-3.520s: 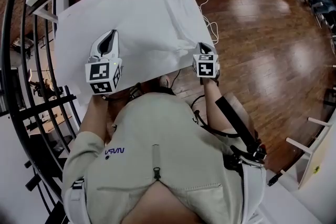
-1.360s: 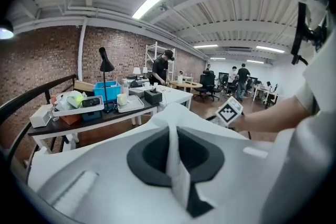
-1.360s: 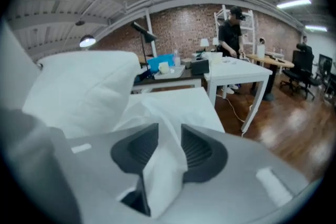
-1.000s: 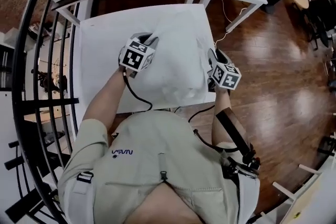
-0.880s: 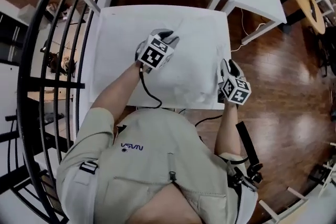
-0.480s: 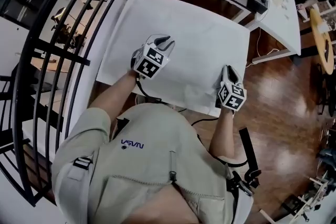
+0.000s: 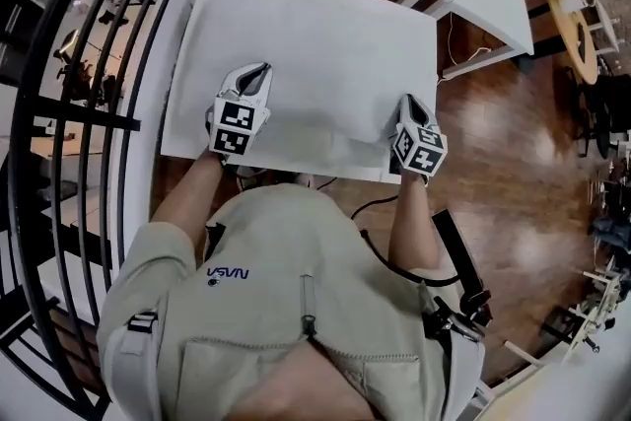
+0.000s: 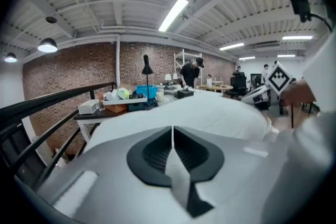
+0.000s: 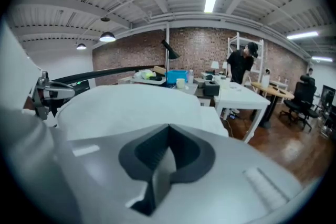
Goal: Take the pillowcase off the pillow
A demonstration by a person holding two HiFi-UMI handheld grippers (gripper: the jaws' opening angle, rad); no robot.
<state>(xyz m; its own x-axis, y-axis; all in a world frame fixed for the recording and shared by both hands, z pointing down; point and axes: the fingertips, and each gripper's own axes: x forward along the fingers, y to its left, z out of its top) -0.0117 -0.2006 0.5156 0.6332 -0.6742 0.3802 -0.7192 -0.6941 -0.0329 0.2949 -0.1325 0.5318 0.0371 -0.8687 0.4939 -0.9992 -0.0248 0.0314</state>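
Two just-closed tools, left tool (image 7: 257, 71) and right tool (image 7: 407, 101), pinching white pillowcase (image 7: 315, 39); "NASA" on shirt (image 7: 296, 242).

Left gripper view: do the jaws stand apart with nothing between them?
No, the left gripper has just closed its jaws on a fold of white pillowcase.

The white pillowcase (image 7: 325, 128), seemingly still filled, lies lumpy along the table's (image 7: 296, 25) near edge.
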